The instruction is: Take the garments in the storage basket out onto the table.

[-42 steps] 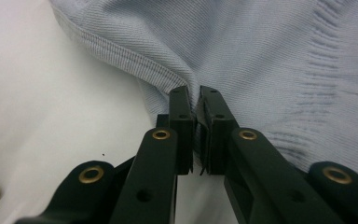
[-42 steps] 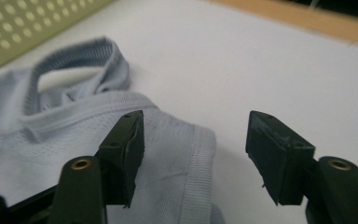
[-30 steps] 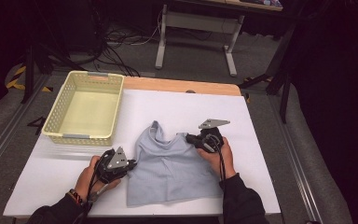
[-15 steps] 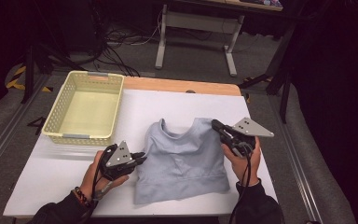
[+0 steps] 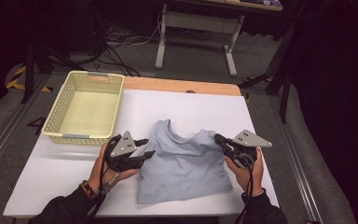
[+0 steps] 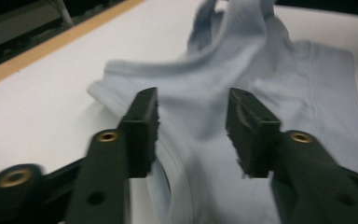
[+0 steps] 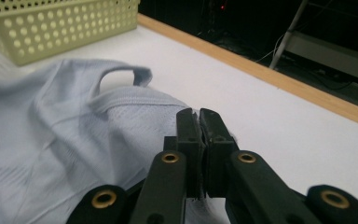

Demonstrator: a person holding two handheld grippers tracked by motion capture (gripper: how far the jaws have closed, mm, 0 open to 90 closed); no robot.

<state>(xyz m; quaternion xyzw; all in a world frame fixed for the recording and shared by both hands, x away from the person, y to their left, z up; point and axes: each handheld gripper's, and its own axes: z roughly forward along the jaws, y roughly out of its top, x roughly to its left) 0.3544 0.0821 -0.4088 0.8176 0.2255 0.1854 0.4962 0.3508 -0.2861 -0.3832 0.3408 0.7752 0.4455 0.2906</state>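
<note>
A light blue-grey sleeveless top lies spread on the white table, neck toward the far side. My left gripper hovers at the top's left edge. In the left gripper view its jaws stand apart over the ribbed fabric without pressing on it; they have just been opening. My right gripper is at the top's right shoulder. In the right gripper view it is shut on the edge of the fabric.
A pale yellow perforated basket stands empty at the table's far left, also seen as the basket wall in the right gripper view. A wooden strip runs along the table's far edge. Cables and a metal stand are on the floor beyond.
The right gripper has drawn the top's right side out to the right, spreading it flat. The left gripper has opened, let go of the left edge and risen a little.
</note>
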